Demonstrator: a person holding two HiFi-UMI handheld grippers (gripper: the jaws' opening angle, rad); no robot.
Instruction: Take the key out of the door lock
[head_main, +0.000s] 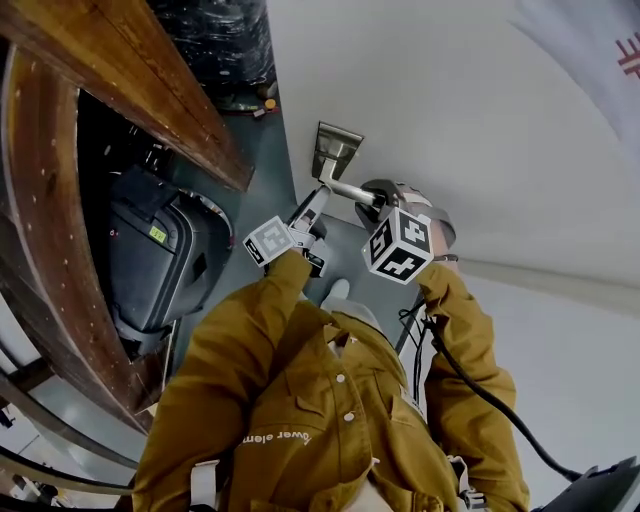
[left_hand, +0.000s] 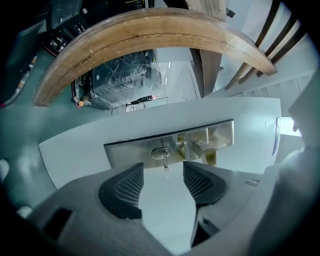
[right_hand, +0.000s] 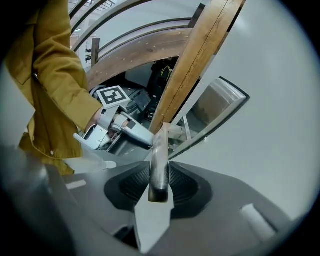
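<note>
Off to your left, the curved wooden rails (head_main: 55, 250) run alongside the white door (head_main: 470, 110). Your left tool (left_hand: 164, 171) faces the door squarely with its jaws standing apart and nothing pressed between the pads. The key (left_hand: 165, 161) is in the lock (left_hand: 160, 153). It sticks out of the cylinder toward the tool, just ahead of the gap between the jaws, and neither pad touches it. The lock sits in the left part of the metal plate (left_hand: 130, 148) in the left gripper view. The door handle (left_hand: 204, 145) is mounted on the same plate, further right.

Your right tool (right_hand: 159, 181) is clamped on the door handle's lever, with both ribbed pads against the sides of the bar near its free end. The bar runs from the jaws up to the plate on the door. In the right gripper view your mustard sleeve (right_hand: 55, 75) fills the left side. The left tool's marker cube (right_hand: 112, 95) shows beyond it, close to the plate.
</note>
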